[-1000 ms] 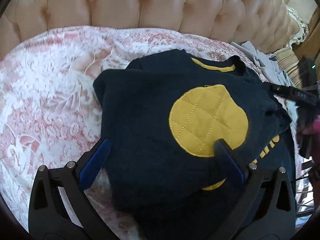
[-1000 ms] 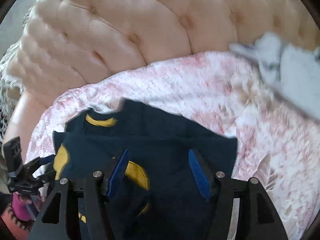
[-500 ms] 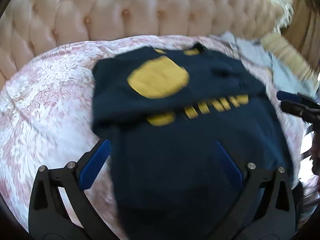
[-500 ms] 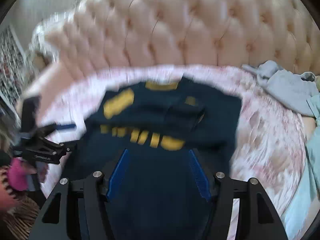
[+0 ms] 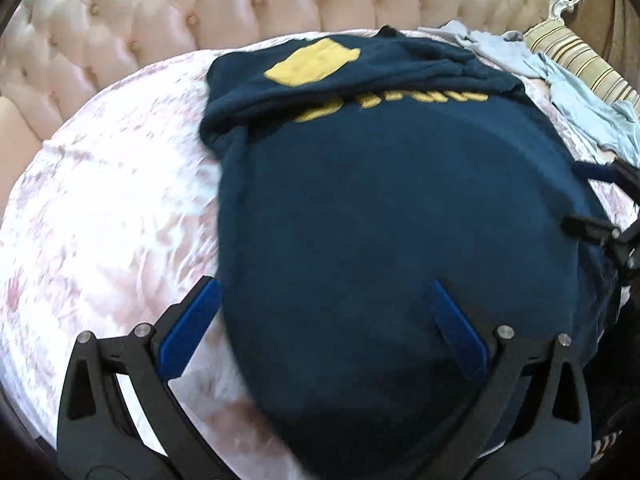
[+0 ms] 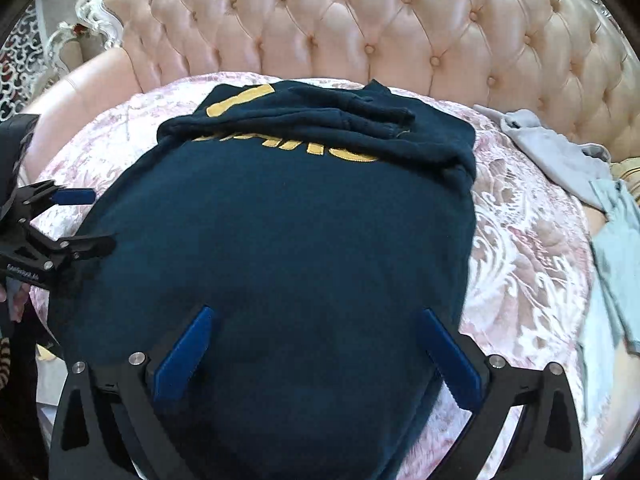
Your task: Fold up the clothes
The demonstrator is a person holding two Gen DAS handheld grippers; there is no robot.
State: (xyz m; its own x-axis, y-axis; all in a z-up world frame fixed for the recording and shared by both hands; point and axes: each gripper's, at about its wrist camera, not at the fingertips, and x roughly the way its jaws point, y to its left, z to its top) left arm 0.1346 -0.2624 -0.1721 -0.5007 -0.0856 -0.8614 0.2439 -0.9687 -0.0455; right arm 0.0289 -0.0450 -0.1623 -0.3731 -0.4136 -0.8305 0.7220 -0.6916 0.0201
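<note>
Navy sweatshirt — it lies spread across the pink patterned bedspread, its upper part with the sleeves already folded down over the yellow lettering near the headboard, its lower hem toward the cameras.

Right tool: the jaws are opening and stand wide; dark cloth lies between and beneath the blue pads, but the pads do not press on it. Left tool: spread wide, released, with one pad over the bedspread at the garment's left edge and the other over the cloth.

Step in hand, as judged: taking up the lower hem to fold the body toward the collar. To do it well, set each tool at one bottom corner, pinch both layers together, lift evenly and carry both corners up at the same rate — uneven travel would skew the fold. Lay the hem just short of the folded sleeves, then release.

Surface: a soft bed, which yields and may wrinkle under the cloth. A tufted pink headboard stands behind. Pale grey and light blue garments lie apart to the right, near a striped cushion.
</note>
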